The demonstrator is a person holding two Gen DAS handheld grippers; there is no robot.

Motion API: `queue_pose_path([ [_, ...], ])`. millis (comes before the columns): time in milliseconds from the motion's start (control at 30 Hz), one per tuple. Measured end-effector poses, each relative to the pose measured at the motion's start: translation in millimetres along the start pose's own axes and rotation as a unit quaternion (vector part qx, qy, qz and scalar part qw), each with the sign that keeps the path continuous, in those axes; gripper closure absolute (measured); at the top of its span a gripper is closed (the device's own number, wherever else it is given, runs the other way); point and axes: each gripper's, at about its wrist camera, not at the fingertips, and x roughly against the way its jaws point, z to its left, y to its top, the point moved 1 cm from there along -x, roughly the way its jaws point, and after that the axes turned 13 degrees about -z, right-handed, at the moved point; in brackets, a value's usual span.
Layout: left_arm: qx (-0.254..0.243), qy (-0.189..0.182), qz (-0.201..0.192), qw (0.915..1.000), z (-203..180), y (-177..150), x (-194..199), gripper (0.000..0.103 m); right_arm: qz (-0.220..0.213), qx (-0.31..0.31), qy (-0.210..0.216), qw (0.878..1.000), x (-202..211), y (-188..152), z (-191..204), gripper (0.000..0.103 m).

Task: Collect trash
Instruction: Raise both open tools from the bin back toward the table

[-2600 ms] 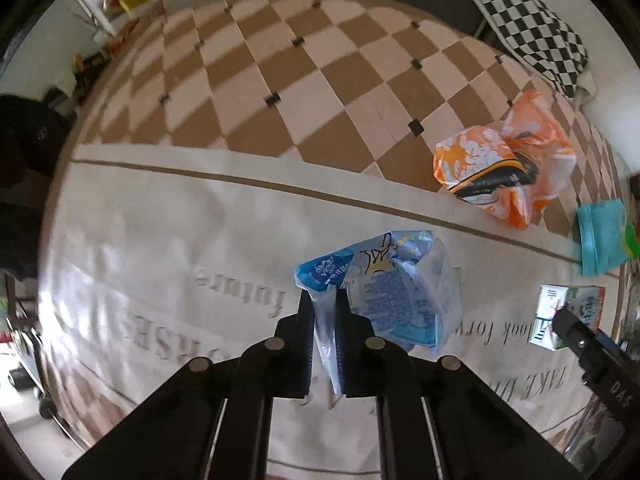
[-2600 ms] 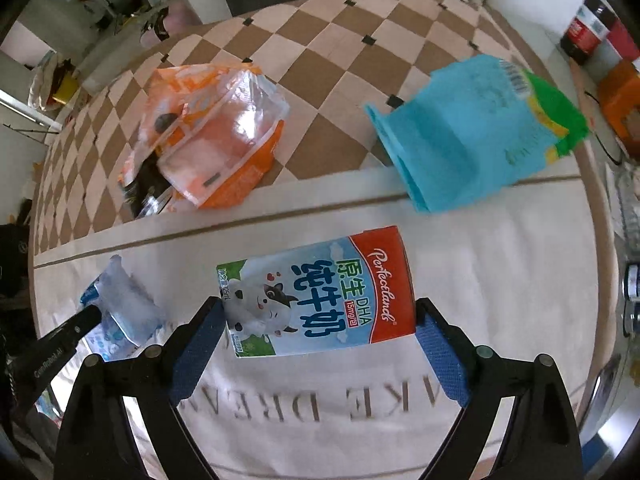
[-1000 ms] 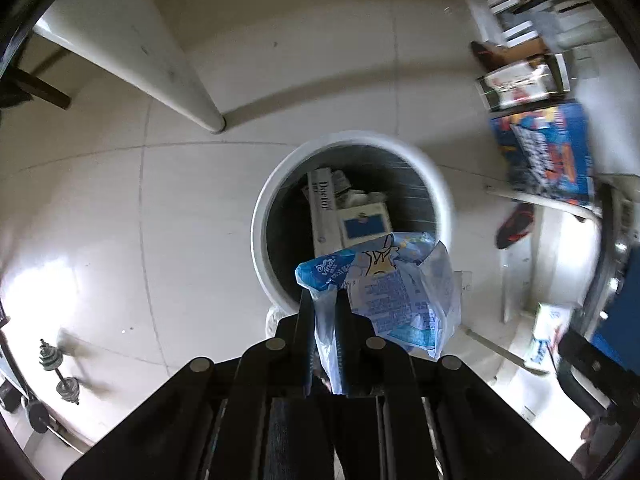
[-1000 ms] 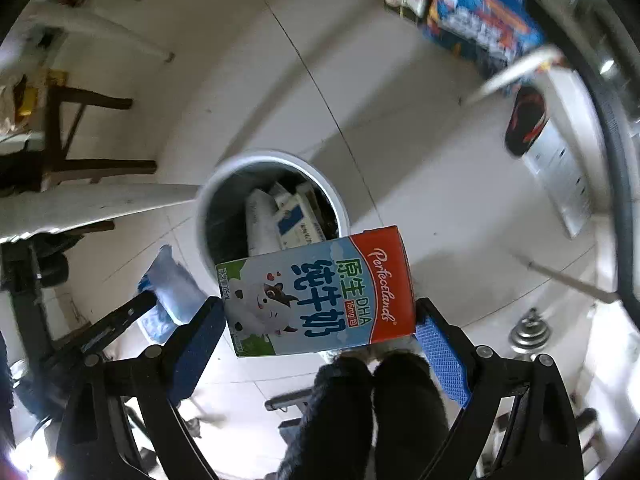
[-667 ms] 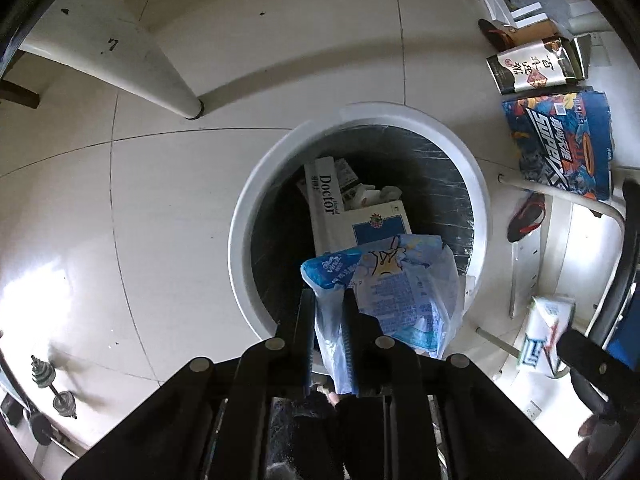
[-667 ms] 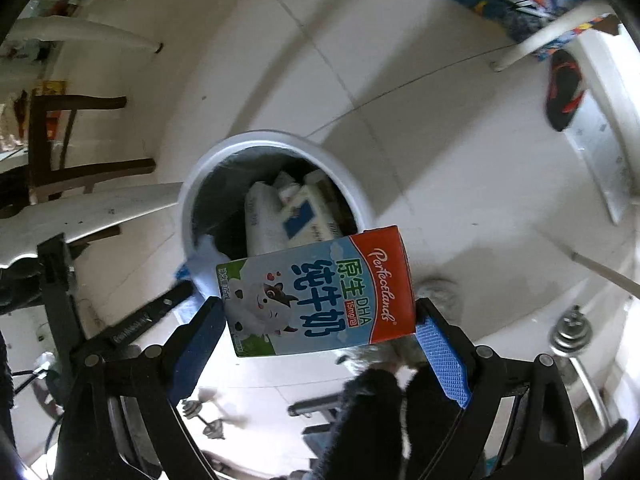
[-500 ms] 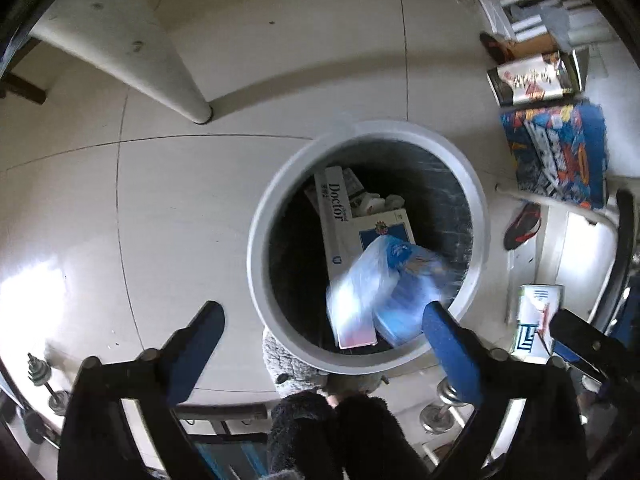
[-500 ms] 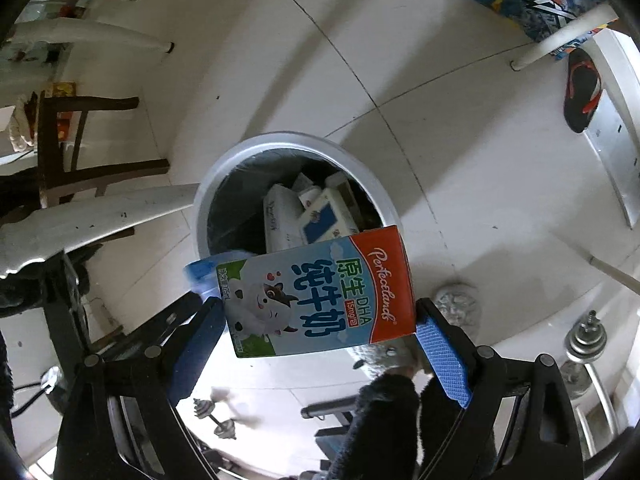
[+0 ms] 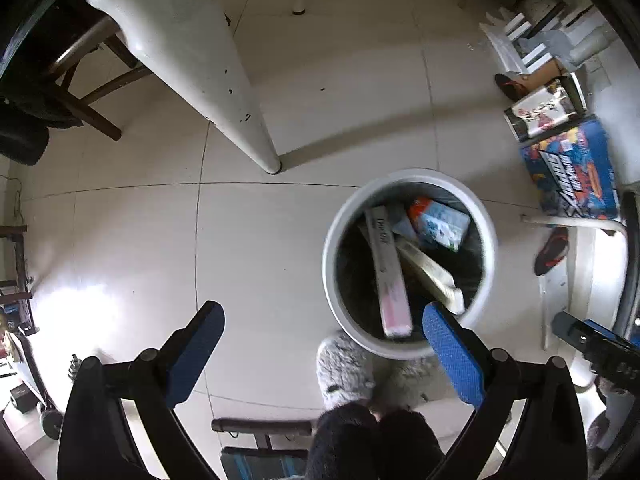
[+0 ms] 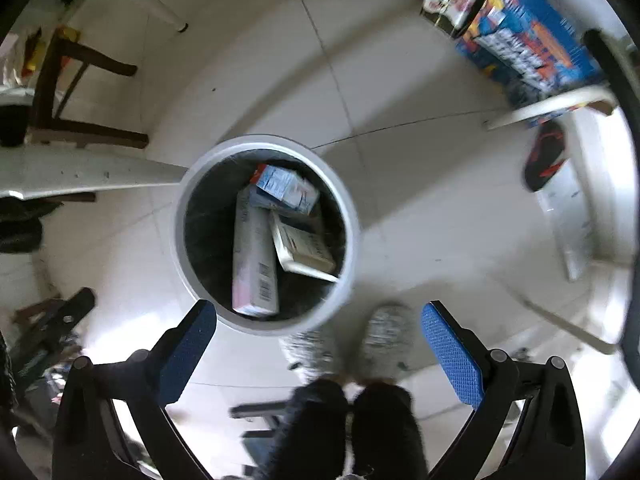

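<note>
1. A pale tiled floor (image 9: 120, 240) fills both views, seen from straight above, with a white table leg (image 9: 208, 80) slanting across the upper left of the left wrist view.
2. A round white trash bin (image 10: 264, 236) with a dark liner stands on the floor, just in front of the person's grey slippers (image 10: 384, 336).
3. A blue printed box (image 9: 568, 172) lies on the floor to the right of the bin, apart from it, beside a dark-edged carton (image 9: 544, 108).
4. The left gripper (image 9: 320, 356) points down with its jaws spread wide and nothing between them; they have just sprung apart. It hangs over bare floor beside the bin.
5. The right gripper (image 10: 320, 348) points down too, its jaws having just opened fully, empty, with the bin's near rim between the blue pads (image 10: 448, 356).
6. A long pale box (image 10: 254, 256) lies lengthwise in the bin.
7. The milk carton (image 10: 288, 190) lies in the bin at its far side, on top of other trash, touching the long box.
</note>
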Motion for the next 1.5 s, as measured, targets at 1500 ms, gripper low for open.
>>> queue_pose_path([
  [1500,-0.021,0.027,-0.188,0.9816,-95.7,237.0,361.0,0.001,-0.174,-0.089,0.031,0.98,460.4,212.1,-4.3,0.0],
])
